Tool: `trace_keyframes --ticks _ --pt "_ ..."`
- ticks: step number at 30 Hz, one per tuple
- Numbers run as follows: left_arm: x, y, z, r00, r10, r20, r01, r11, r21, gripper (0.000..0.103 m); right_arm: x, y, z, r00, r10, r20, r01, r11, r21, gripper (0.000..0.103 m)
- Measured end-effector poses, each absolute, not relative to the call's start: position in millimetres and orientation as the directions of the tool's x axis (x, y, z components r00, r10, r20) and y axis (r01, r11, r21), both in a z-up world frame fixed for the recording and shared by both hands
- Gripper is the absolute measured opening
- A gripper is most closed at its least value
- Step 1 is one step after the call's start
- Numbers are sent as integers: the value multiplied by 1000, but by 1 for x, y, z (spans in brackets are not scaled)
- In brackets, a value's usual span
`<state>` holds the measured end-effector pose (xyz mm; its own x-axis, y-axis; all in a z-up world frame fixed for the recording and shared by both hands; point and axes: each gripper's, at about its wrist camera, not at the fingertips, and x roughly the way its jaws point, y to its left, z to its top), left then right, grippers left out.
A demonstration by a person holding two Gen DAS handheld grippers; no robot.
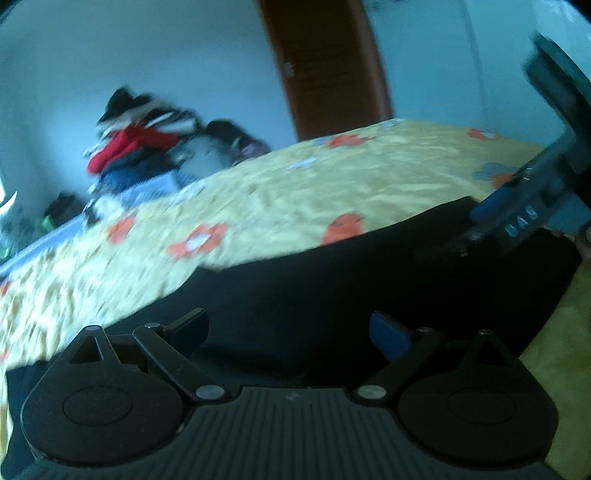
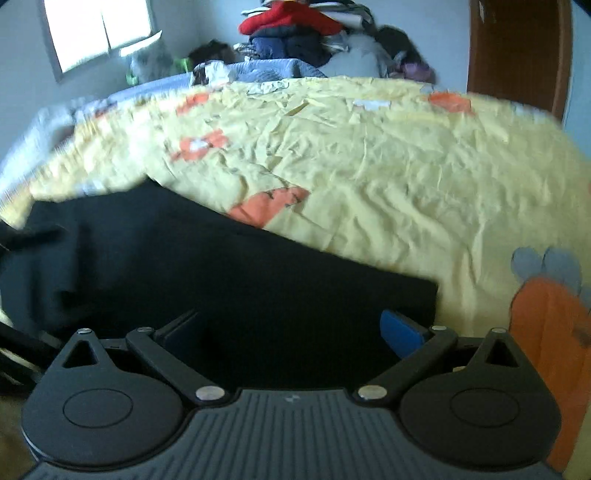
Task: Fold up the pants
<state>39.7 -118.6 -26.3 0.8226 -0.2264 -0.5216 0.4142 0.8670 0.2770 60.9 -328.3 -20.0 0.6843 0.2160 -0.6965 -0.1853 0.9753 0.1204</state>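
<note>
Black pants lie flat on a yellow flowered bedspread. My left gripper is open just above the pants, fingers wide apart and empty. My right gripper shows at the right of the left wrist view, over the pants' far right end. In the right wrist view the pants spread from the left to a straight edge at the right, and my right gripper is open above them, empty. The pants' near part is hidden under both grippers.
A pile of clothes with a red garment on top sits at the bed's far side. A brown door stands behind the bed. A bright window is at the far left. Both views are blurred.
</note>
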Motion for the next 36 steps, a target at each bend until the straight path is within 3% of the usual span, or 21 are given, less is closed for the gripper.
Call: trace_keyframes --ticks 4,10,18,25,29,33,36 --pt "45 -75 -24 803 -198 -562 346 923 168 96 62 -310 -8 723 67 -688 -91 996 2 103" --pt "51 -33 -26 807 -100 -581 243 955 173 96 72 -253 4 704 254 -663 -287 956 62 103" --pt "42 -6 -37 791 -117 -600 236 964 124 103 152 -166 -17 673 128 -728 -350 923 -162 103" --pt "39 -4 -43 803 -135 -580 236 966 102 103 217 -175 -21 672 138 -728 -261 964 -59 103" --pt "41 2 -43 793 -156 -589 237 969 62 103 205 -181 -8 743 11 -670 -112 988 -108 103" --pt "41 0 -43 792 -156 -591 238 969 62 103 170 -178 -4 651 212 -729 -307 952 2 103" --pt "42 1 -43 791 -158 -592 238 970 59 103 157 -158 -20 606 201 -770 -428 898 -102 103"
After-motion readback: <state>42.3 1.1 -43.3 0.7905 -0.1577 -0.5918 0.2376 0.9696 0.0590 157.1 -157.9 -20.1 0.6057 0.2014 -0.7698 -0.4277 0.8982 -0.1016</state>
